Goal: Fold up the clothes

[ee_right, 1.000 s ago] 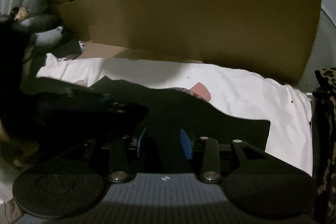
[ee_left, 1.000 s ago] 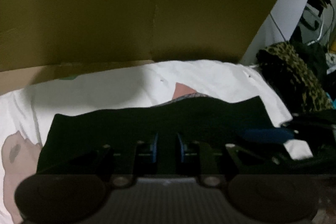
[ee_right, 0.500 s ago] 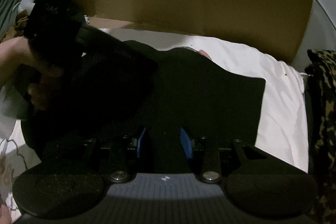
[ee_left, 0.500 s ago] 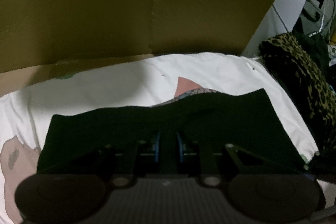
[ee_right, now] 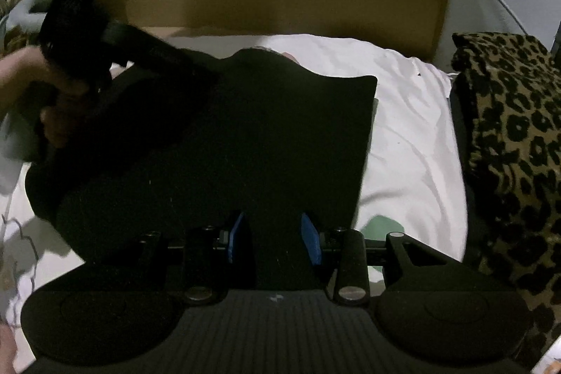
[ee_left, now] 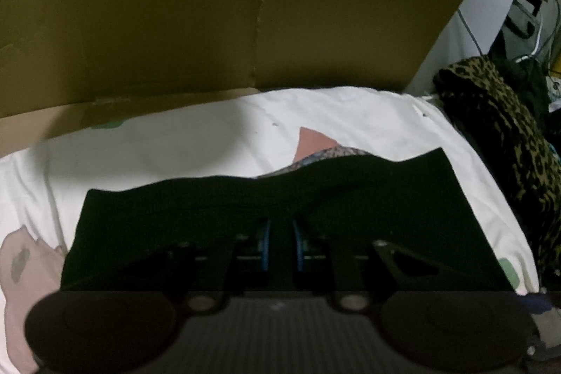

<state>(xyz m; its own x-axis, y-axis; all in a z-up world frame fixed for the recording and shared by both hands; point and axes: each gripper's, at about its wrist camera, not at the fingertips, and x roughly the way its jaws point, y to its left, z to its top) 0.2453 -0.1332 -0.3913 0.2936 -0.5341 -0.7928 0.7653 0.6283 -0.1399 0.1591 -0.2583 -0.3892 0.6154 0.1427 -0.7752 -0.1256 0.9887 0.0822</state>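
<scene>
Black garment (ee_left: 266, 209) is lying on the bed (ee_left: 196, 142); left hand-held gripper (ee_left: 280, 244) is closing on it, right hand-held gripper (ee_right: 273, 237) is hovering released; only the right view is showing the hand (ee_right: 38, 93).

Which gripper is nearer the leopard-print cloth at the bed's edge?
Right. The right gripper sits over the black garment near its edge facing the leopard-print cloth; the left gripper works farther across that garment.

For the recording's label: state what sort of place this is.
Probably a bedroom at home: a black garment lies on a white printed bedsheet, a leopard-print fabric is piled beside it, and a cardboard sheet stands behind.
</scene>
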